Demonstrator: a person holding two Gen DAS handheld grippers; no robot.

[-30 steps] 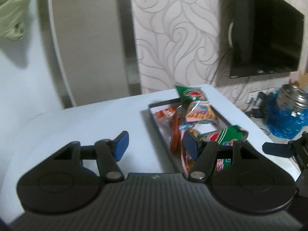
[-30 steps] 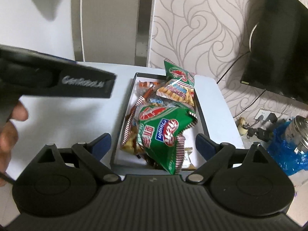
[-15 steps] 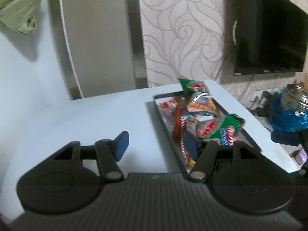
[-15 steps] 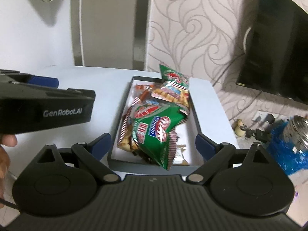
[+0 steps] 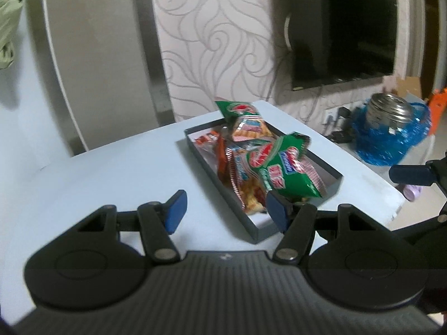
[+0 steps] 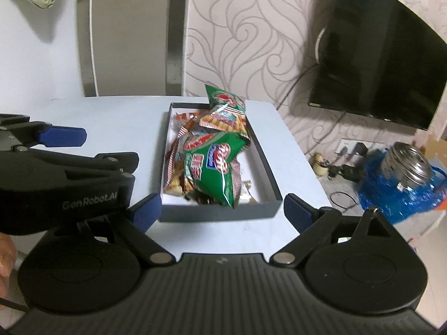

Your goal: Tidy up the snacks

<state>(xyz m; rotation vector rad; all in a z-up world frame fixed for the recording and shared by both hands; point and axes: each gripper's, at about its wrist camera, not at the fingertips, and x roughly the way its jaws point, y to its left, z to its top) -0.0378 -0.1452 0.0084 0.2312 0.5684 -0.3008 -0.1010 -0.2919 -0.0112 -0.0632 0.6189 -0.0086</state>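
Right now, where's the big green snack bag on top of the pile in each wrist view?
Left wrist: big green snack bag sits right of centre, at the near end of the dark tray, just above the right blue finger pad.
Right wrist: big green snack bag sits at centre, at the tray's near end.
Shared landmark: wall TV, upper right in both.

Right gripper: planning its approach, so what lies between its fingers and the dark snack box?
Only bare white table, seen in the right wrist view, separates the right gripper from the dark box.

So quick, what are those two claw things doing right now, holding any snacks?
Left gripper: open, holding nothing.
Right gripper: open, holding nothing.
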